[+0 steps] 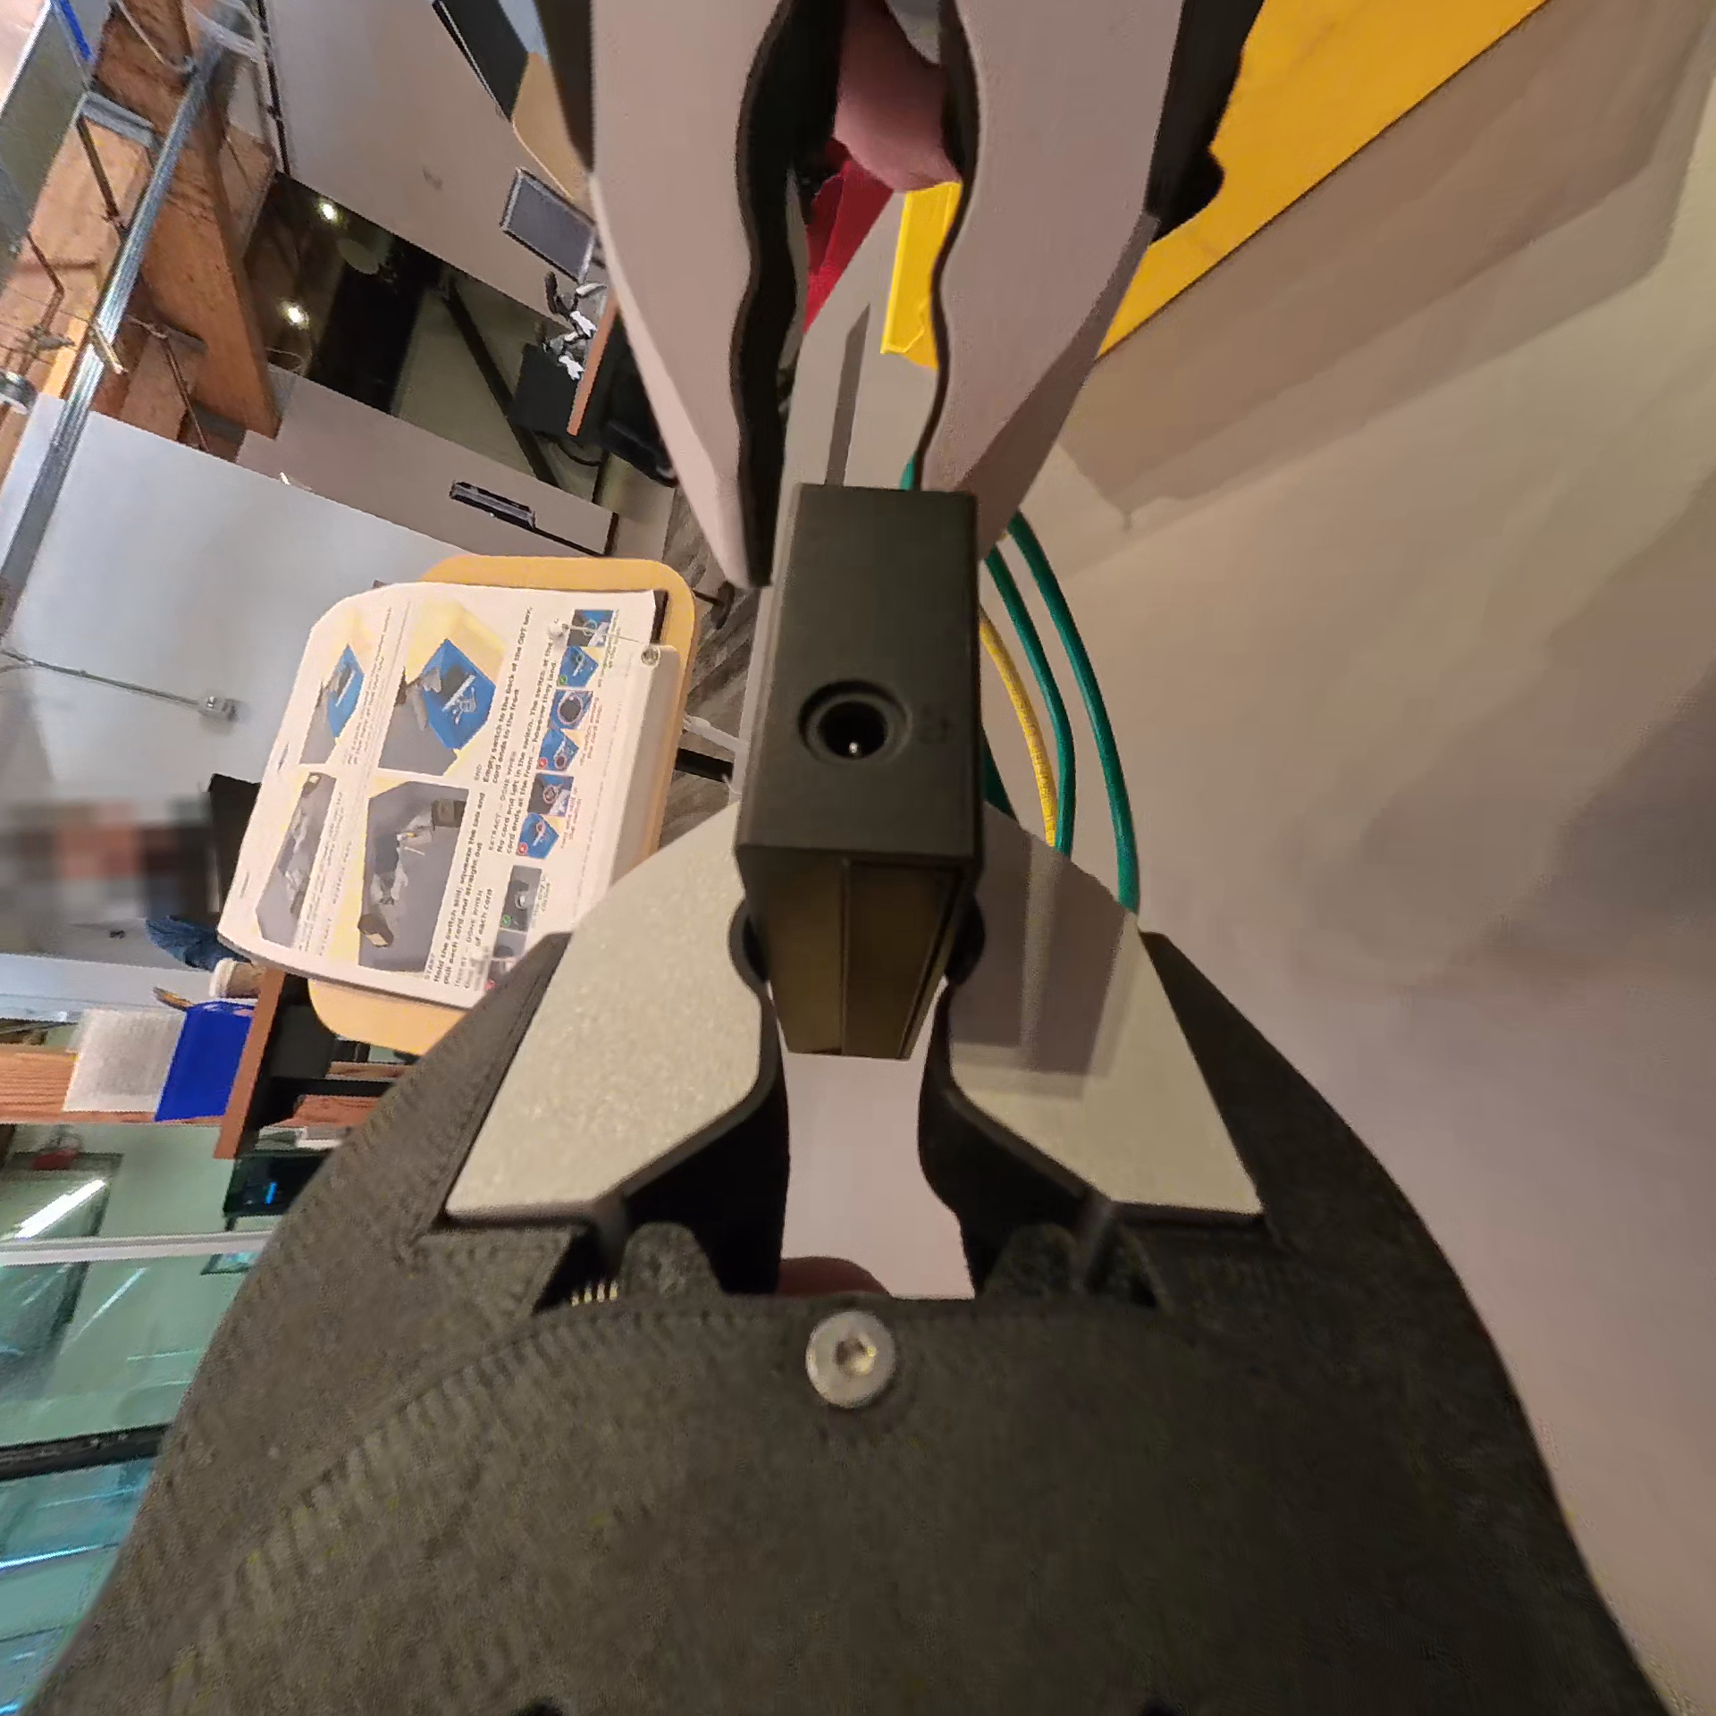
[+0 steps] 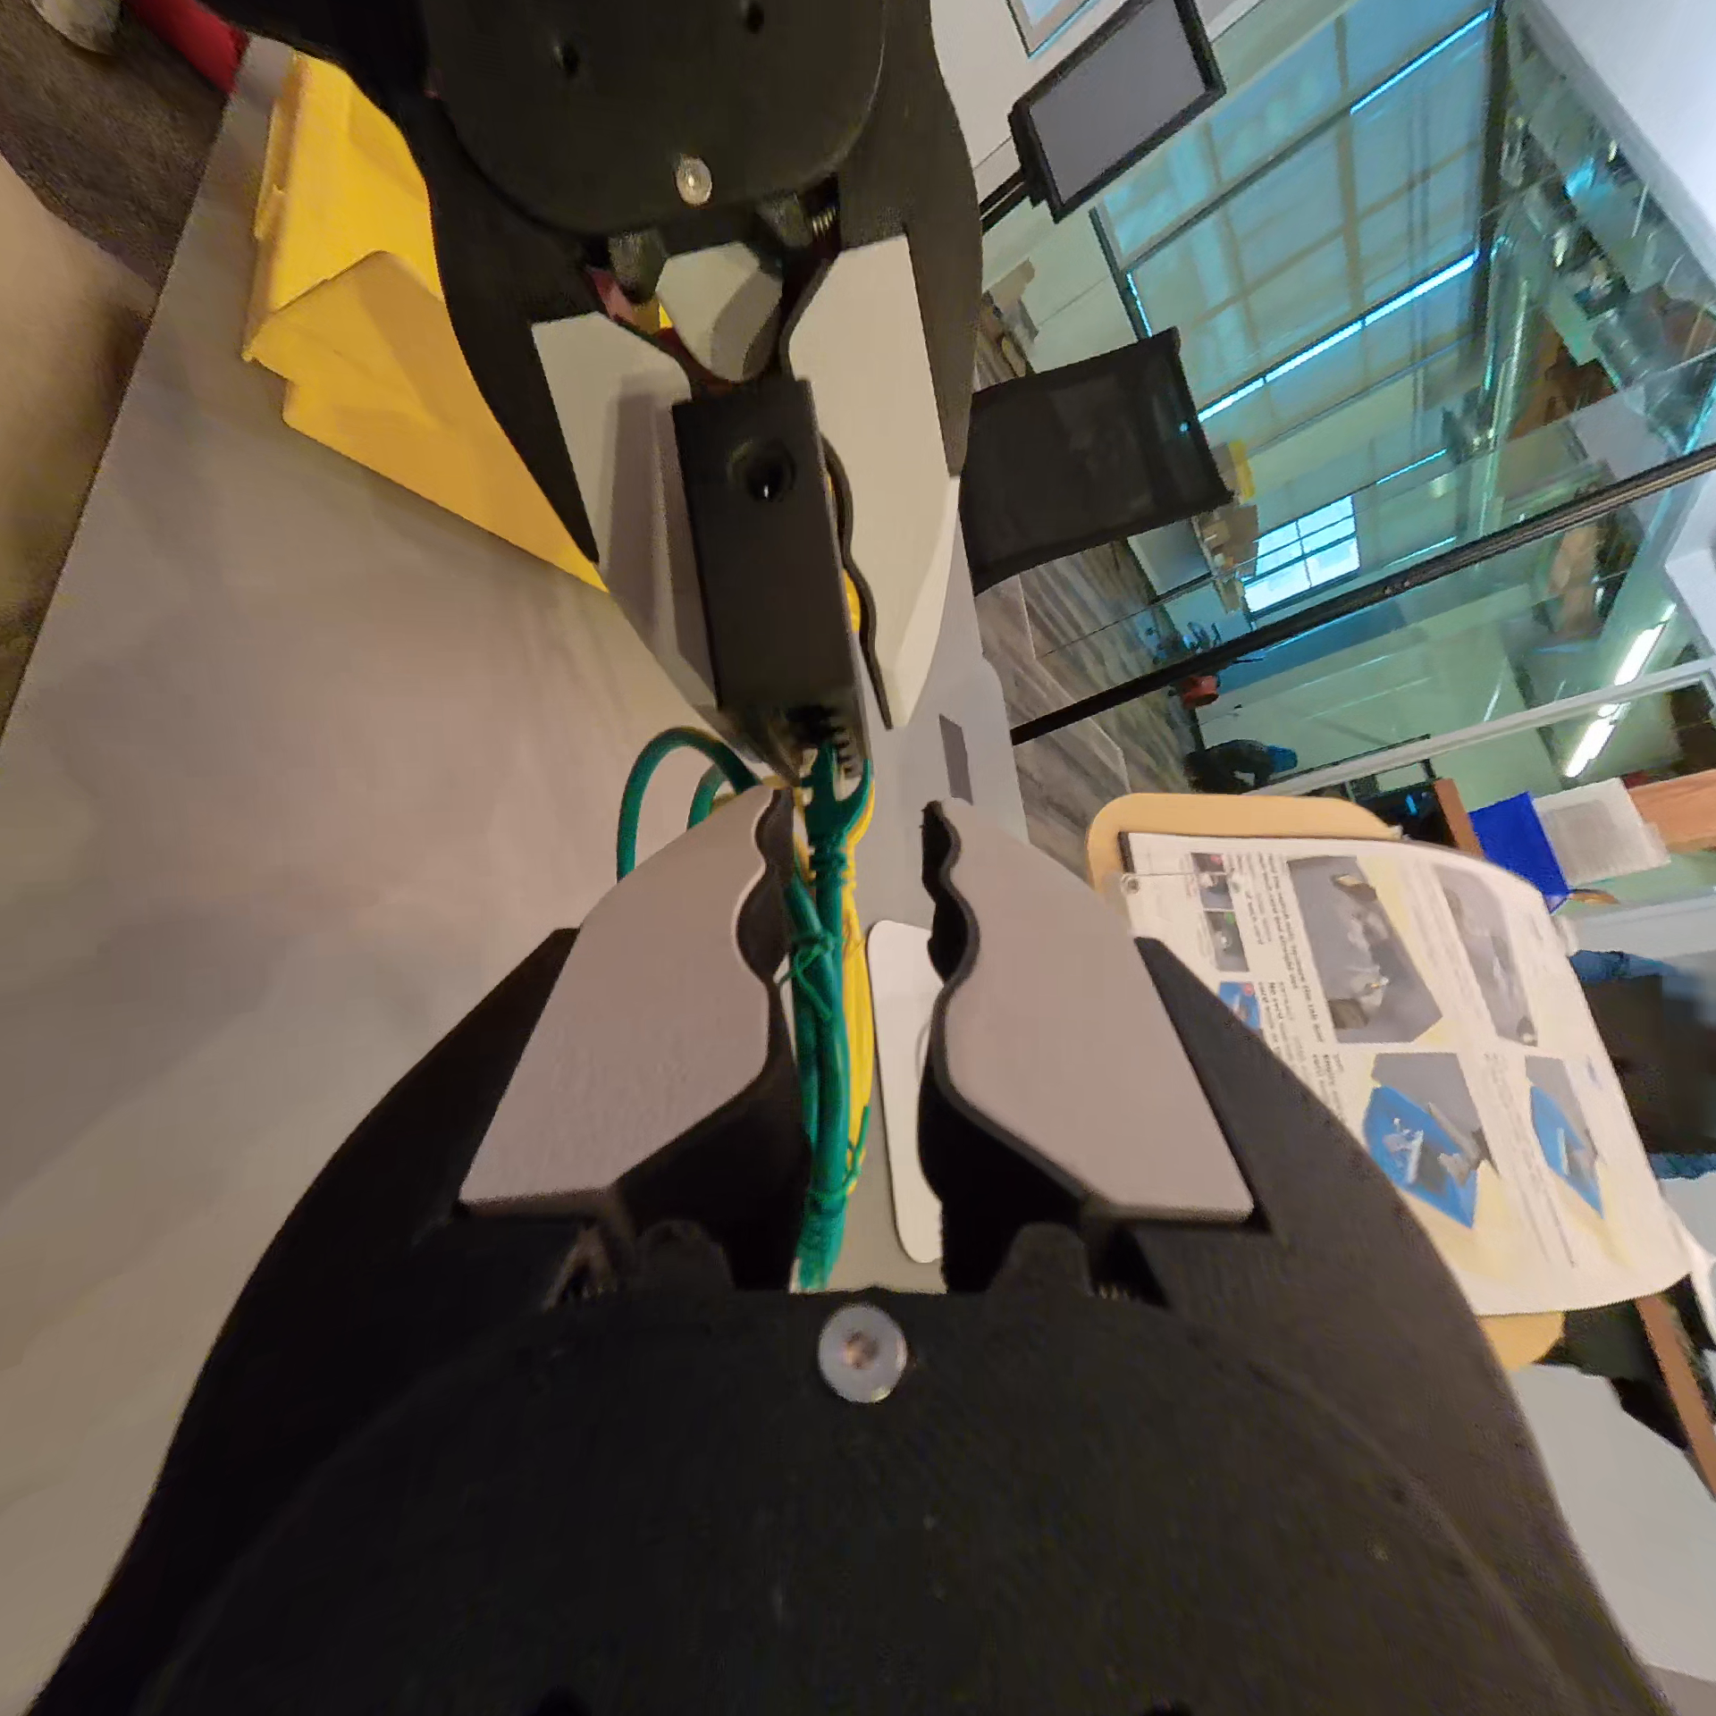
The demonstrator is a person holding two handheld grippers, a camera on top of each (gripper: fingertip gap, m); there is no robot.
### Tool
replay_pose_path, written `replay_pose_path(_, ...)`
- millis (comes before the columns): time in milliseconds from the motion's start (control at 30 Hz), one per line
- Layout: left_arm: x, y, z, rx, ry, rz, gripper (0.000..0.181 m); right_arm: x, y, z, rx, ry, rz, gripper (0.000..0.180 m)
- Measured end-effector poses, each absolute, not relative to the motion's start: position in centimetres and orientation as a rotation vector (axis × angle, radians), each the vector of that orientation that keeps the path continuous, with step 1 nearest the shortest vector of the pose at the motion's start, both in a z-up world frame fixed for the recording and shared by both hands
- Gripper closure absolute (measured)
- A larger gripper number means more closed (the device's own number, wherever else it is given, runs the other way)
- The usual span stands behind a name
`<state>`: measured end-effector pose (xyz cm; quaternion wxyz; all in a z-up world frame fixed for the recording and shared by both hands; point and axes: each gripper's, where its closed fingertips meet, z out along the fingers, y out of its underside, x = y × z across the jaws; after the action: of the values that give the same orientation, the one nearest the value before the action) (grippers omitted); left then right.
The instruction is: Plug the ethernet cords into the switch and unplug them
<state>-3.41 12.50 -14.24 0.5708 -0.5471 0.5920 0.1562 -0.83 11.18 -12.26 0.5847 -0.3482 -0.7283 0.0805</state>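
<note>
My left gripper (image 1: 859, 929) is shut on the near end of the black switch (image 1: 864, 696) and holds it above the white table, with the round power jack facing the camera. In the right wrist view the switch (image 2: 771, 557) points its port end at me. A green ethernet cord (image 2: 822, 1021) runs between my right gripper's fingers, and its plug (image 2: 826, 775) sits at a port. A yellow cord (image 2: 859, 929) lies behind it; its plug is hidden. My right gripper (image 2: 854, 817) is open around the cords, not clamping them.
A yellow bin (image 2: 371, 371) stands on the white table (image 2: 279, 743) beside the switch. A printed instruction sheet (image 2: 1393, 1040) lies on a wooden board off the table's edge. Green and yellow cord loops (image 1: 1068, 696) hang beside the switch. A white card (image 2: 901, 1068) lies under the right gripper. Left and right tips are no more than a few centimetres apart.
</note>
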Motion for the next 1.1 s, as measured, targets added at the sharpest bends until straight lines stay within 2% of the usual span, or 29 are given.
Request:
replay_pose_path(33, -3.3, 12.5, -14.1, -1.276, 1.394, 0.372, 0.151, -1.0, 11.0, -12.1, -0.795, -1.708, 0.175, 0.156)
replay_pose_path(300, -2.9, 11.9, -12.8, -1.250, 1.392, 0.357, 0.151, -1.9, 10.9, -12.0, -0.734, -1.751, 0.105, 0.166)
replay_pose_path(833, -2.3, 11.0, -12.0, -1.262, 1.399, 0.251, 0.151, -1.5, 9.9, -11.0, -0.585, -1.893, -0.054, 0.167)
replay_pose_path(1100, -1.8, 10.7, -13.2, -1.321, 1.426, 0.163, 0.151, -1.0, 9.8, -12.3, -0.634, -2.049, -0.140, 0.168)
